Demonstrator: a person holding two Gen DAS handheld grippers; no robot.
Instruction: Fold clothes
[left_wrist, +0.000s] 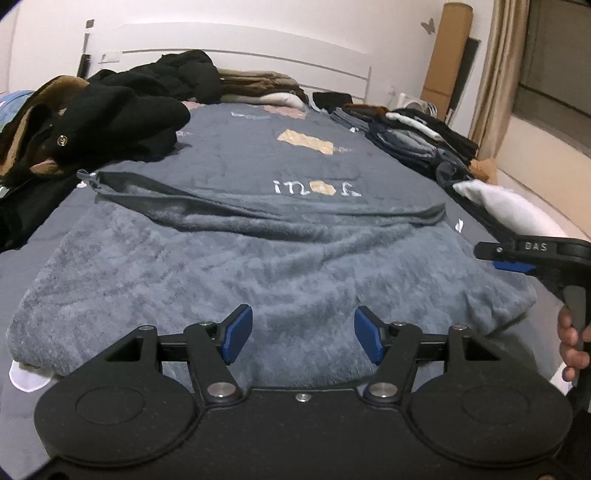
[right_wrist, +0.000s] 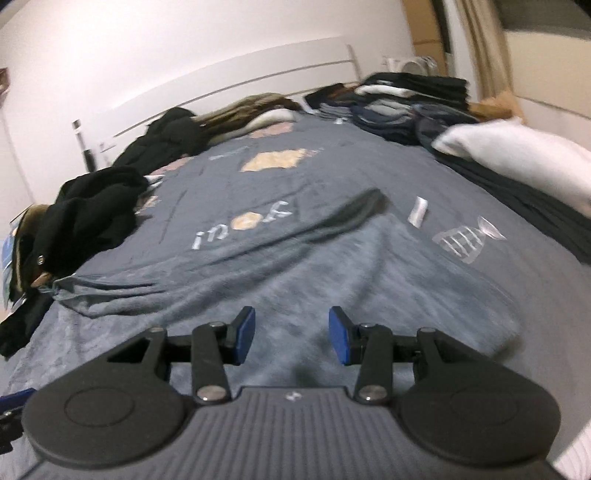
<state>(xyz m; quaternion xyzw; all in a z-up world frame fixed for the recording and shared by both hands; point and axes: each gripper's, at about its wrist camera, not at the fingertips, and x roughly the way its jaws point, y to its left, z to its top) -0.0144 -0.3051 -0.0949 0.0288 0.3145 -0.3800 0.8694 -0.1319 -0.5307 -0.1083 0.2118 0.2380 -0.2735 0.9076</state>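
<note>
A grey-blue fleece garment (left_wrist: 240, 273) lies spread flat across the near part of the bed, its darker waistband edge (left_wrist: 258, 206) running across the far side. My left gripper (left_wrist: 303, 338) hovers just above its near edge, jaws open, nothing between the blue pads. The right gripper's fingers (left_wrist: 513, 254) come in from the right edge of the left wrist view, held by a hand (left_wrist: 572, 343). In the right wrist view the same garment (right_wrist: 332, 266) lies ahead, and my right gripper (right_wrist: 291, 334) stands open over it with nothing in its jaws.
The bed has a grey printed cover (left_wrist: 288, 155). A heap of black and brown clothes (left_wrist: 92, 122) lies at the left. Folded stacks (left_wrist: 417, 136) and a white folded piece (left_wrist: 506, 206) line the right side. A white headboard (left_wrist: 258, 51) stands at the far end.
</note>
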